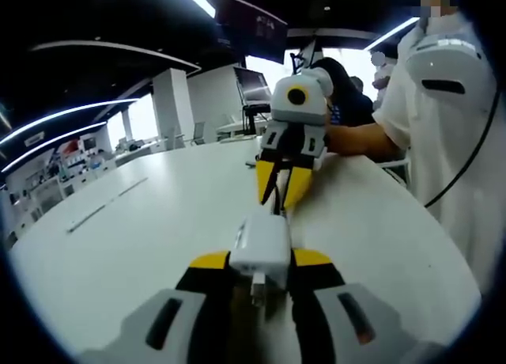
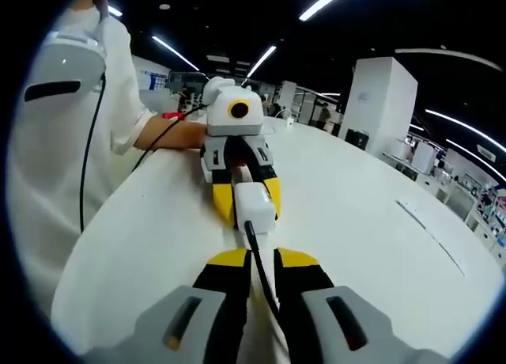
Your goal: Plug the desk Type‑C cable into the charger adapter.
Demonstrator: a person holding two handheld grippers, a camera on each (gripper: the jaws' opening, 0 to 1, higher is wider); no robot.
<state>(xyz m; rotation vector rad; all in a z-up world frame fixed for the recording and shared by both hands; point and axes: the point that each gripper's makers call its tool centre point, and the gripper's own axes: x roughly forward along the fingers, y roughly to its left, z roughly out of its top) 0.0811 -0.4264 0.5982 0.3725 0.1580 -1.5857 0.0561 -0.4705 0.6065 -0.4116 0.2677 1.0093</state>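
In the left gripper view, the left gripper [image 1: 259, 271] has its yellow-tipped jaws drawn in narrow against the two sides of a white charger adapter [image 1: 259, 248], which it holds between them above the white table [image 1: 142, 221]. A short metal part shows at the adapter's near end, just between the jaws. Facing it from the far side, the right gripper [image 1: 281, 191] points its yellow jaw tips toward the adapter's far end, close to it; its jaws are nearly together around a thin black cable [image 1: 276, 199]. In the right gripper view, the right gripper [image 2: 257, 271] grips the black Type-C cable [image 2: 259, 263] between narrow jaws, the cable running forward from the jaws to the adapter [image 2: 254, 206], where its end meets the adapter's near face. The left gripper [image 2: 245, 198] holds that adapter from the opposite side. A person in a white top [image 2: 71, 142] stands at the table's edge beside both grippers.
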